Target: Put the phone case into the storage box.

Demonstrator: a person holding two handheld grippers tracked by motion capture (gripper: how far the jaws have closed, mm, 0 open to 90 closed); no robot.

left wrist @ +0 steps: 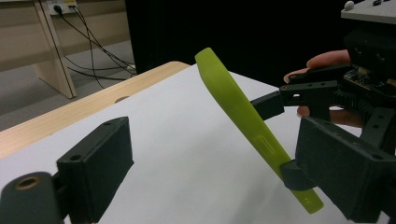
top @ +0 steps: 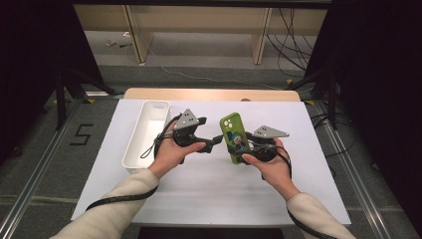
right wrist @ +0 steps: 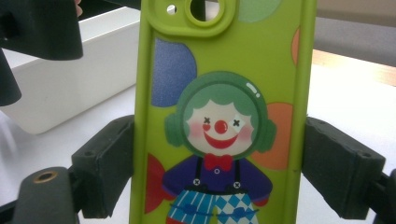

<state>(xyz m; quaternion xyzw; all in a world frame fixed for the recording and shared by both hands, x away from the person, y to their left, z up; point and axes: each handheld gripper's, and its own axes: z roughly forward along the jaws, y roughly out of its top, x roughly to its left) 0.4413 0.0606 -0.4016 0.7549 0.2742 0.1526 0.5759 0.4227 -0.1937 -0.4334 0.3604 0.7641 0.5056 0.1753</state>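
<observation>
A lime-green phone case [top: 234, 132] printed with a clown is held up off the white table sheet [top: 209, 189]. My right gripper [top: 240, 151] is shut on it. In the right gripper view both pads press the long edges of the case [right wrist: 219, 116], around which the right gripper [right wrist: 224, 172] closes. My left gripper [top: 215, 142] sits just left of the case with its jaws open. In the left gripper view the case [left wrist: 243, 114] is seen edge-on and tilted. It stands between the wide jaws of the left gripper [left wrist: 219, 182], close to the right-hand one.
A long white tray [top: 147, 132] lies at the left of the table, also seen behind the case as the tray [right wrist: 70, 88]. The wooden table edge [top: 209, 94] runs along the back. Black stands flank the table and cables [top: 293, 45] trail on the floor beyond.
</observation>
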